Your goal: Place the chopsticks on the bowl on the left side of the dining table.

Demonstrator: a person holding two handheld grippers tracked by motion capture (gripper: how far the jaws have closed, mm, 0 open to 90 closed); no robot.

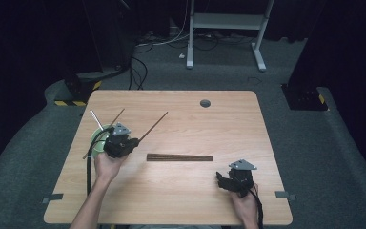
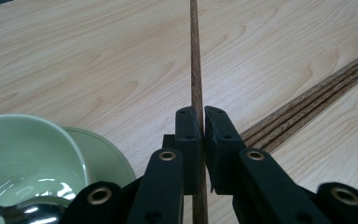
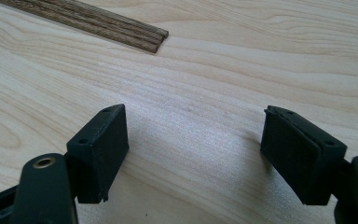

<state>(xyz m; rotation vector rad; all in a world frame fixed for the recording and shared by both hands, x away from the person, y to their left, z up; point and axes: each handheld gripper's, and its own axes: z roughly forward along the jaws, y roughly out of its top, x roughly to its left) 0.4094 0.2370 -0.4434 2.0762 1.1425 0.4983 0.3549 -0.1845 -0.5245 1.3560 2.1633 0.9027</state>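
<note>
My left gripper point(image 1: 132, 141) is shut on a single brown chopstick point(image 1: 153, 126) that slants up and to the right over the table. In the left gripper view the chopstick point(image 2: 196, 70) runs straight out between the closed jaws of that gripper point(image 2: 203, 126). Beside it stands a light green bowl point(image 1: 98, 137) holding a metal spoon point(image 1: 95, 119) and another chopstick point(image 1: 117, 117). A bundle of several chopsticks point(image 1: 179, 157) lies flat mid-table. My right gripper point(image 1: 220, 180) rests low near the front right, open, with bare wood between its jaws point(image 3: 193, 154).
The wooden table point(image 1: 209, 124) has a round cable hole point(image 1: 205, 103) near its far edge and tape marks at the front corners point(image 1: 52, 197). The bundle's end point(image 3: 121, 28) lies ahead of the right gripper. A desk frame point(image 1: 226, 21) stands beyond on the carpet.
</note>
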